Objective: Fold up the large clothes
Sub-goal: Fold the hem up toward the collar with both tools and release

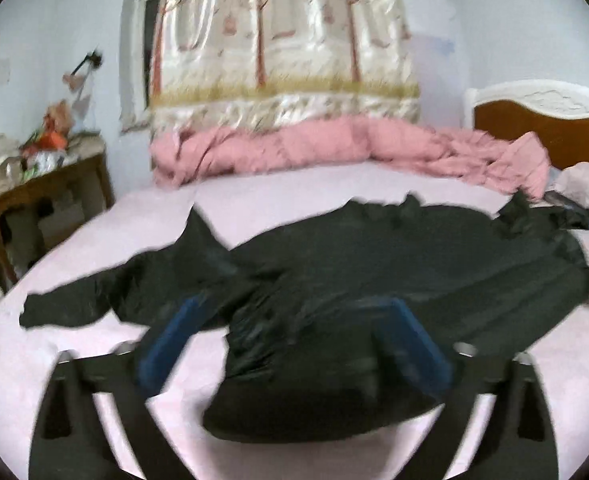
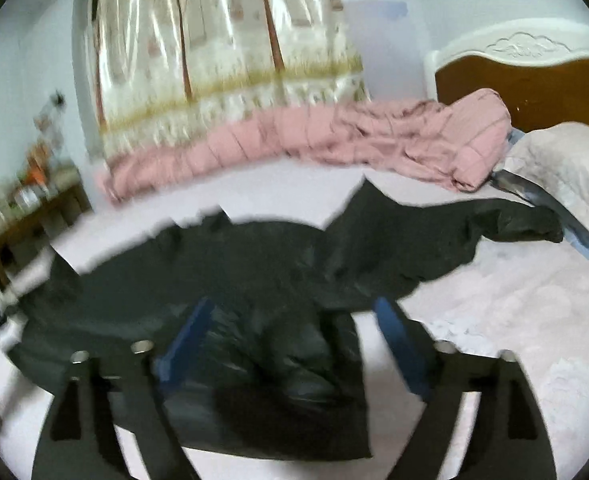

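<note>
Both wrist cams low over bed (image 1: 254, 200), facing curtain (image 1: 286, 40); both see black garment (image 1: 374, 260), headboard (image 2: 534, 80).

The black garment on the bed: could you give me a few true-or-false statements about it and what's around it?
1. The black garment lies spread on a pale pink bed. True.
2. A pink quilt is bunched along the far side of the bed. True.
3. The left gripper is shut tight on the garment. False: its fingers stand wide apart, with fabric between them.
4. The garment is neatly folded into a square. False: it sprawls unfolded, sleeves out.
5. The right gripper is open. True.
</note>
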`<action>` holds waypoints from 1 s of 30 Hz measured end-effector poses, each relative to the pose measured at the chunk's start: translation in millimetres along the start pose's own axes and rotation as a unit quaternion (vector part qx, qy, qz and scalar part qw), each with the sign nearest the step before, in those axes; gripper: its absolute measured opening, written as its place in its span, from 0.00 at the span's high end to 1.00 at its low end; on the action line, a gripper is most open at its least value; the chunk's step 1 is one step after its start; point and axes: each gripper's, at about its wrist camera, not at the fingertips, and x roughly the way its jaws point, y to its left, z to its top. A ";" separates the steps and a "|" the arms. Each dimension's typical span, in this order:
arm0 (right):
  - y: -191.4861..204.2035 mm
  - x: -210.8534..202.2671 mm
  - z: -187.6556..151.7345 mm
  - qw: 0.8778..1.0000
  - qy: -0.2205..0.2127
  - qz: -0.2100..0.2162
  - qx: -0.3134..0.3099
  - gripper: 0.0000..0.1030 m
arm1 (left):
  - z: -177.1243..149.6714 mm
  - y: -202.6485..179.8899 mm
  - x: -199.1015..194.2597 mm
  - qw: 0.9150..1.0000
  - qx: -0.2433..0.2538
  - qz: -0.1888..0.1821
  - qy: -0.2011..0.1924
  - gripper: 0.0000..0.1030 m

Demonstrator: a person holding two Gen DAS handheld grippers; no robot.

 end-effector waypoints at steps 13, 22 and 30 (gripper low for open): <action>50.4 100.9 -37.7 0.985 0.160 -0.023 -0.060 0.00 | -3.0 -32.9 102.1 0.983 -0.062 -0.008 0.174 0.00; 36.3 133.2 -59.8 0.979 0.188 -0.059 -0.050 0.00 | -35.3 -32.4 126.1 0.980 -0.046 0.005 0.193 0.00; 50.4 135.1 -62.7 0.973 0.192 -0.098 -0.088 0.00 | -36.8 -44.6 130.9 0.979 -0.008 0.044 0.197 0.00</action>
